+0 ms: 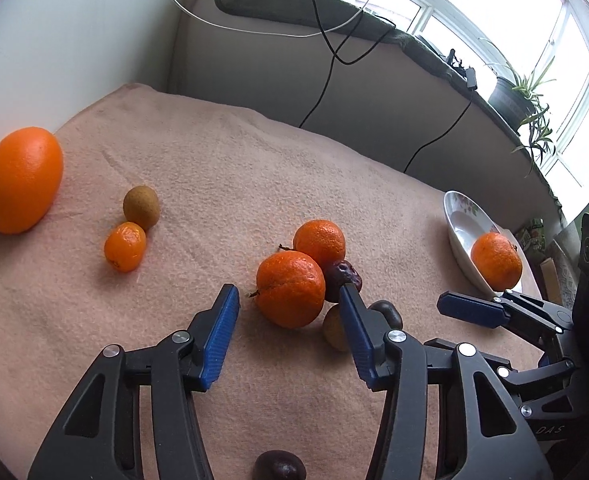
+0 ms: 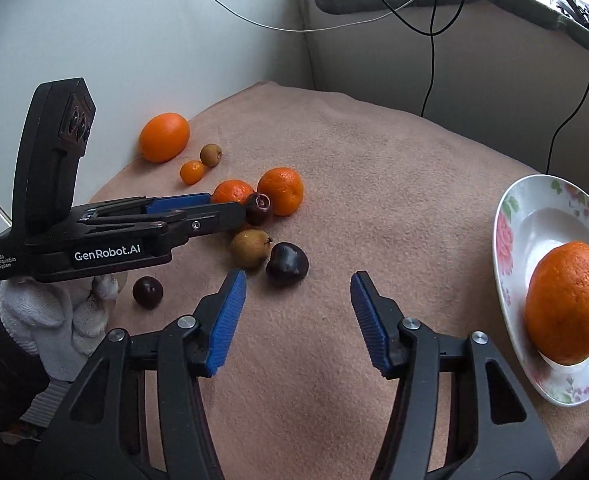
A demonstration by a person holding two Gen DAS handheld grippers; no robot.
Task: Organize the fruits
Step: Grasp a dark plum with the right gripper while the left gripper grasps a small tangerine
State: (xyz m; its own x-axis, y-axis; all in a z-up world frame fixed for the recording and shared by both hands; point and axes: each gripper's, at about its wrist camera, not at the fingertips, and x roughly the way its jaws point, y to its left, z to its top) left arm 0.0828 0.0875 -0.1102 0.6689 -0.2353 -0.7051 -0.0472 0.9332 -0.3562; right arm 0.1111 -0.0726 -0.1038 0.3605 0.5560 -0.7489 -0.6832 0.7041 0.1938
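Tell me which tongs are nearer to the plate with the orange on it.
Right. The right tongs hang open just beside the plate; the left tongs are open farther away, at the tangerine cluster.

**Readable markings**

"GenRobot.AI" is printed in white on the side of the left tongs' black body, with "Data Acquisition System" in small type beside it. The letters "DAS" are seen on the right tongs' body.

Left wrist view: dark fruit cut by the bottom edge; brown fruit partly hidden behind a blue finger. Right wrist view: plate cut by the right edge; mandarin partly hidden by the left gripper.
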